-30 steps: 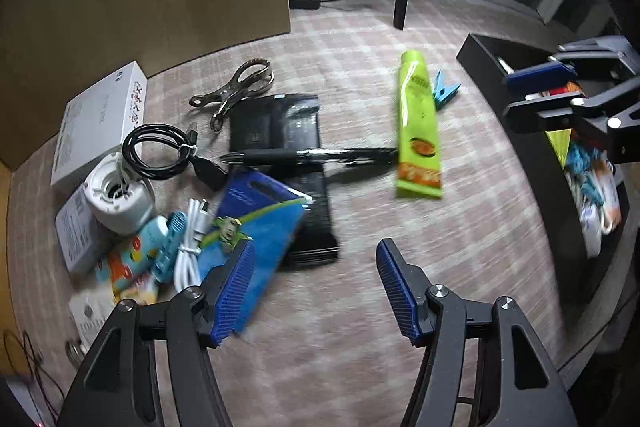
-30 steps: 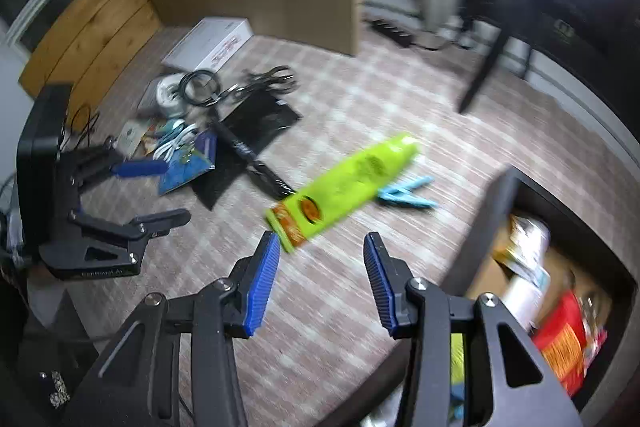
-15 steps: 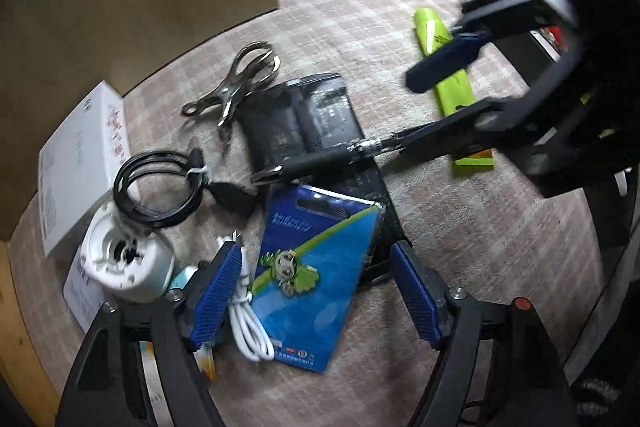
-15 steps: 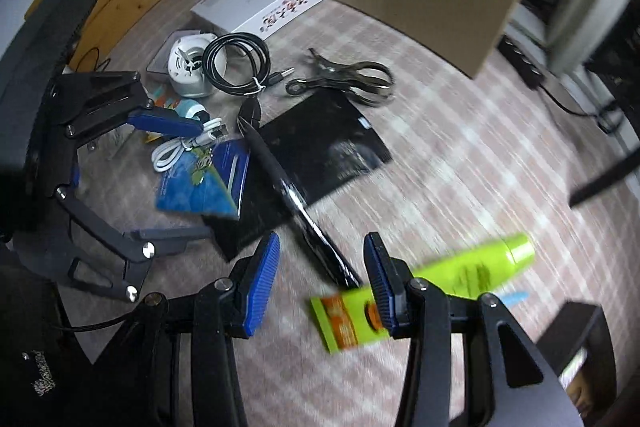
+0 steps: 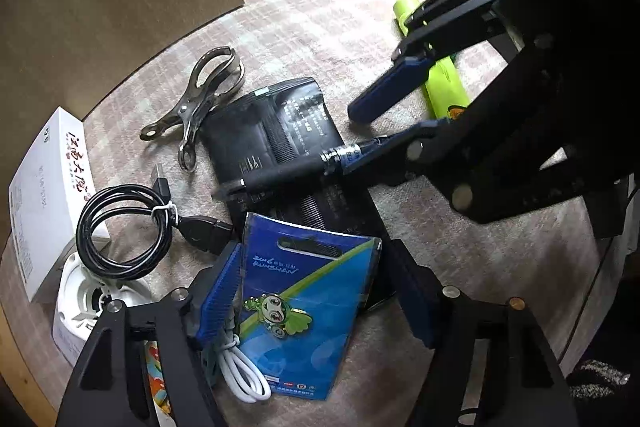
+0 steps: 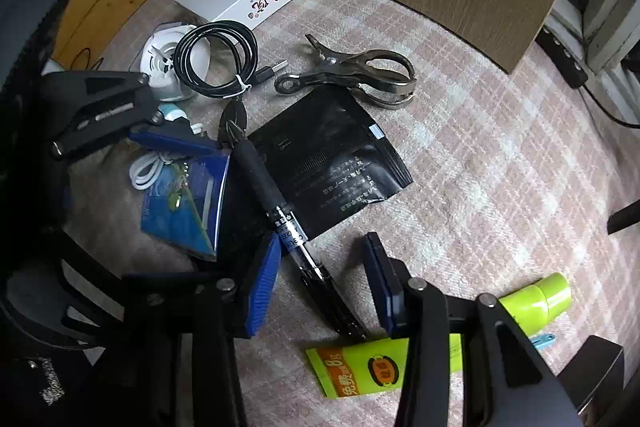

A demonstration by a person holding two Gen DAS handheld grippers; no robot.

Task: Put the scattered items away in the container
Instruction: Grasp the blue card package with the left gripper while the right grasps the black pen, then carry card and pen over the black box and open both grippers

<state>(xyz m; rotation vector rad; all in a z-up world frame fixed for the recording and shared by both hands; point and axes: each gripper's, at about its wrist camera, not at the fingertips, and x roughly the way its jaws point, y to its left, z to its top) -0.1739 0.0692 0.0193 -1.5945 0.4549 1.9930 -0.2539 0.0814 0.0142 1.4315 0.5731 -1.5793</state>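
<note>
The right gripper (image 6: 320, 271) points steeply down over the black pen (image 6: 280, 203), its blue pads straddling the pen's rear end and closing in, with gaps showing on both sides, so no grip yet. From the left wrist view, that same right gripper (image 5: 384, 131) reaches in from three o'clock with the pen (image 5: 280, 175) between its fingers.

The left gripper (image 5: 320, 291) brackets the blue card pack (image 5: 304, 311), one pad at each long edge. The jaws are wide and narrowing; whether the pads already touch the pack is not clear.

Working outward, the pen lies across a black foil pouch (image 6: 332, 155), and the card pack overlaps the pouch's near end. At seven o'clock of the pack curls a white cable (image 5: 240, 367). At ten o'clock sits a coiled black USB cable (image 5: 124, 227), resting partly on a white round device (image 5: 80, 311), with a white box (image 5: 44, 199) beyond. A metal clamp (image 5: 204, 95) lies at twelve o'clock of the pouch. The lime-green tube (image 6: 400, 359) lies at five o'clock of the right gripper, a light blue clip (image 6: 544, 341) just past it.

A dark corner at the lower right edge (image 6: 592, 379) may be the container; it is too little to be sure.
</note>
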